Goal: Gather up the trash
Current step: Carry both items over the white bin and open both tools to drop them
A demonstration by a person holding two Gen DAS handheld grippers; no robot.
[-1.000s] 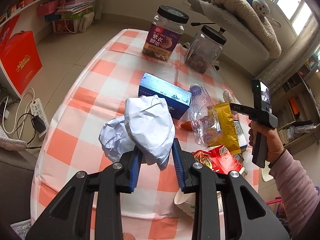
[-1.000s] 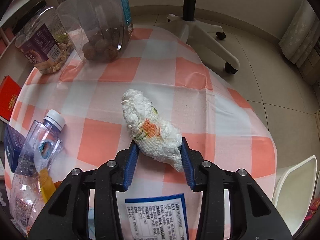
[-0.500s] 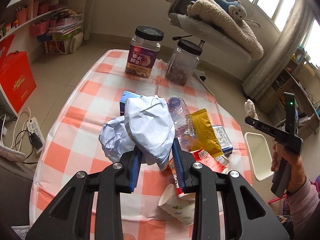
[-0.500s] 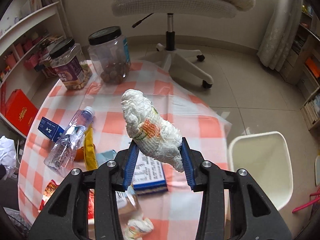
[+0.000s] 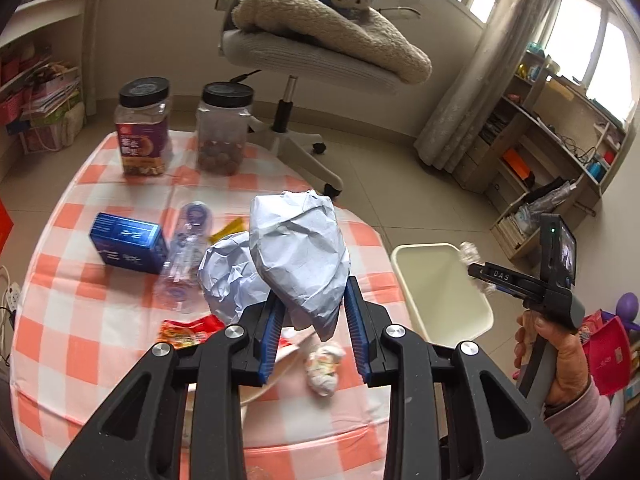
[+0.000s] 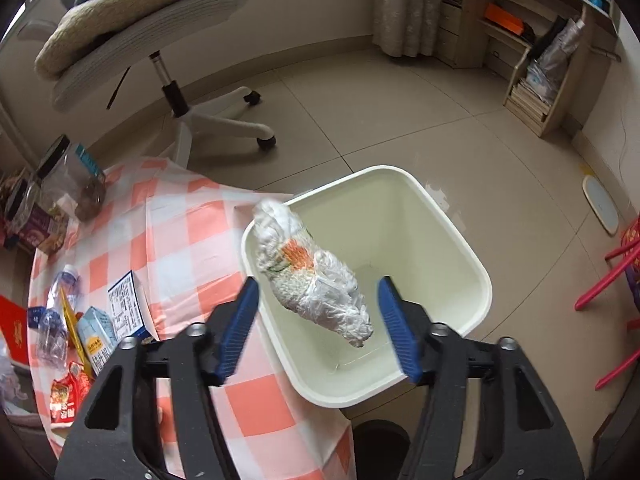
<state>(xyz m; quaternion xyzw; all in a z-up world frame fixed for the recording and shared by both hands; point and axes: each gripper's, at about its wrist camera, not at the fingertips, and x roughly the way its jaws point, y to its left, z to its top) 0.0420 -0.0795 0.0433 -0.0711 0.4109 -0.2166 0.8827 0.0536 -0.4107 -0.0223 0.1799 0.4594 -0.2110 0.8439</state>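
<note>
Over the cream plastic waste bin [image 6: 452, 216] beside the worktop [image 6: 176, 232], your right tool [image 6: 318, 320] stands wide, its blue pads apart on either side of the crumpled white tissue wad with an orange print [image 6: 312, 276]. The wad touches neither pad and hangs in the air above the bin's open mouth.

Your left tool [image 5: 312, 320] is closed narrow on the large crumpled ball of white paper [image 5: 298, 252], held up above the checked orange-and-white cloth of the worktop [image 5: 80, 320]. From that view the bin [image 5: 440, 284] sits on the floor just past the worktop's right edge, with your right tool [image 5: 484, 276] above it.

Left on the worktop are a blue carton [image 5: 128, 242], a clear crushed plastic bottle [image 5: 182, 256], a red snack wrapper [image 5: 186, 330], a small crumpled tissue [image 5: 324, 366], and two black-lidded clear jars [image 5: 180, 128] at the far edge.
</note>
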